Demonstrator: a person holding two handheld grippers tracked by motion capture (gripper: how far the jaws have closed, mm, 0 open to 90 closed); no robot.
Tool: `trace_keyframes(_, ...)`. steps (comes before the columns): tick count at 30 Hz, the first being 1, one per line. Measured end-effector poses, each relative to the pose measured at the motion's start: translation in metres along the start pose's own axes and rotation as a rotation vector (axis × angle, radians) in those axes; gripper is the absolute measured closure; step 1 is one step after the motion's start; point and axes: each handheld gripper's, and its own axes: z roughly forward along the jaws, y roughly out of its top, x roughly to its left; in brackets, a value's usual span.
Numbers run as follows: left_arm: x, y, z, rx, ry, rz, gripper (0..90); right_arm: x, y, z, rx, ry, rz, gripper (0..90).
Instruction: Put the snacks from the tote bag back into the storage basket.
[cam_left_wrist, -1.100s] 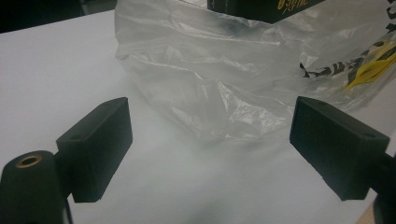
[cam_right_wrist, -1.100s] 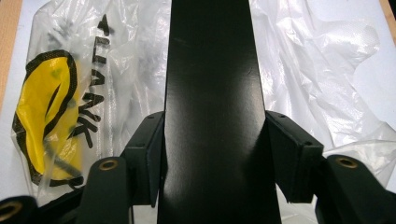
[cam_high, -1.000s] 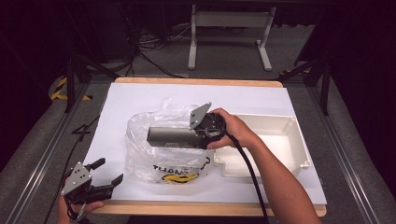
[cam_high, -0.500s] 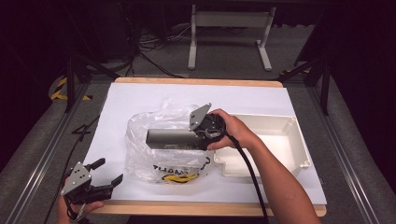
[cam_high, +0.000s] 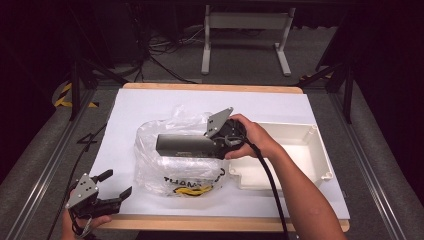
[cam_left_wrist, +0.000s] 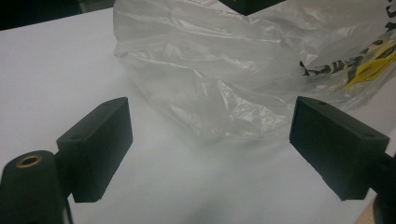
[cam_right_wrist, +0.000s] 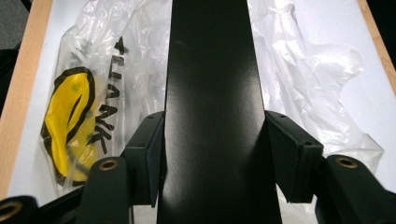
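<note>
**Operator:** What is changing at this moment?

**Technician:** Very little. Against the two earlier high views, the right gripper (cam_high: 220, 142) is holding the same station, its jaws clamped on the sides of the long black box (cam_high: 185, 144). The box is extending straight ahead of those jaws, over the clear plastic bag (cam_high: 170, 165). The left gripper (cam_high: 112, 187) is also staying put, jaws spread wide and holding nothing, with the bag lying just ahead of its tips.

**Operator:** What is that telling us about progress?

**Technician:** Judging from the stillness, the work is pausing mid-step. The box is lying at the bag, but whether it is resting on the film or partly inside the mouth cannot be settled; the folds are hiding the opening.

**Operator:** And the white tray (cam_high: 310, 165)?

**Technician:** It is sitting behind the right gripper, beside the hand, with no items visible inside.
</note>
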Motion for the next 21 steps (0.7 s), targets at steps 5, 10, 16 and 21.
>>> trace_keyframes(5,-0.001,0.0,0.0,0.003,0.003,0.001,14.0,0.001,-0.004,-0.008,-0.01,0.001,-0.003,42.9)
trace_keyframes(10,0.0,0.0,0.001,0.007,0.003,-0.001,14.0,0.0,-0.011,-0.017,-0.01,-0.004,-0.002,42.9)
trace_keyframes(16,-0.001,0.0,0.002,0.012,0.002,-0.007,14.0,-0.001,-0.017,-0.026,-0.02,-0.008,0.005,42.9)
trace_keyframes(21,-0.001,0.0,0.001,0.012,0.002,-0.007,14.0,0.0,-0.023,-0.037,-0.023,-0.021,0.008,42.9)
